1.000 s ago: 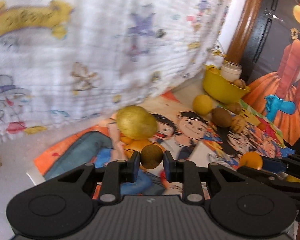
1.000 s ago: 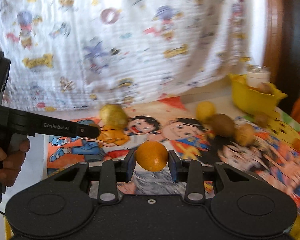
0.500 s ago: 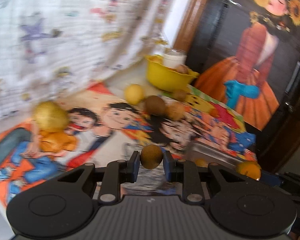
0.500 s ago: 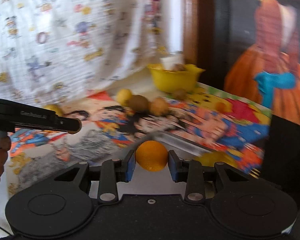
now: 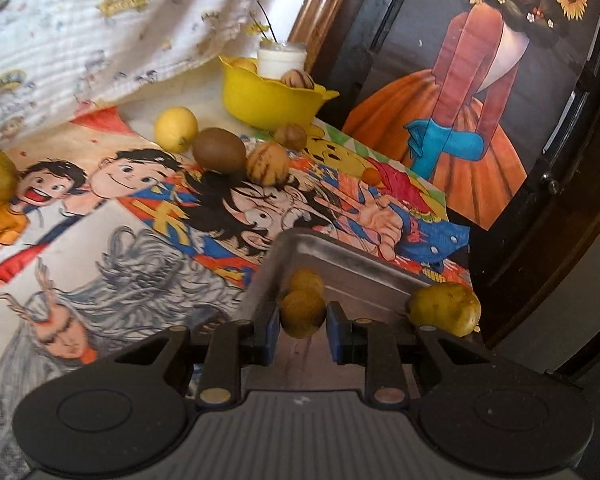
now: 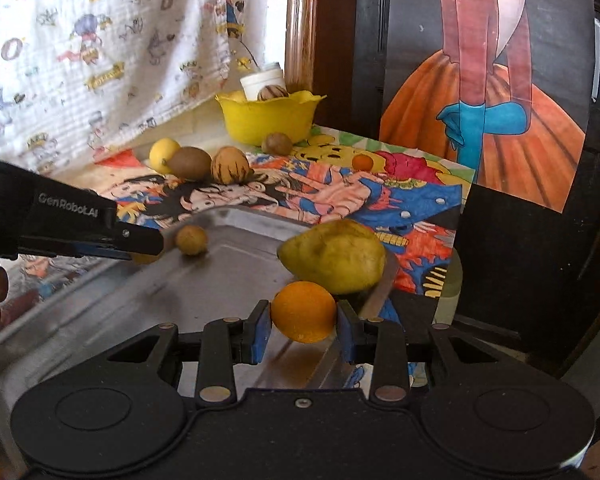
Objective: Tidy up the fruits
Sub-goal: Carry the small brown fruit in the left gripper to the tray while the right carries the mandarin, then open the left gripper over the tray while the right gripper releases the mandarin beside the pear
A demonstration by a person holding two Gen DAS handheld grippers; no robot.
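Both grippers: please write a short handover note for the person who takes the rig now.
Left gripper: shut on a small brown fruit, over the metal tray.
Right gripper: shut on an orange, over the same tray.
Done: a yellow-green pear and one small brown fruit lie in the tray.
Left: release both fruits; then the lemon, kiwi and striped fruit on the mat by the yellow bowl.

bowl (image 5: 260, 100) yellow | tray (image 6: 228, 264) grey | orange (image 6: 303, 312) orange | cloth (image 6: 80, 60) cartoon-printed white
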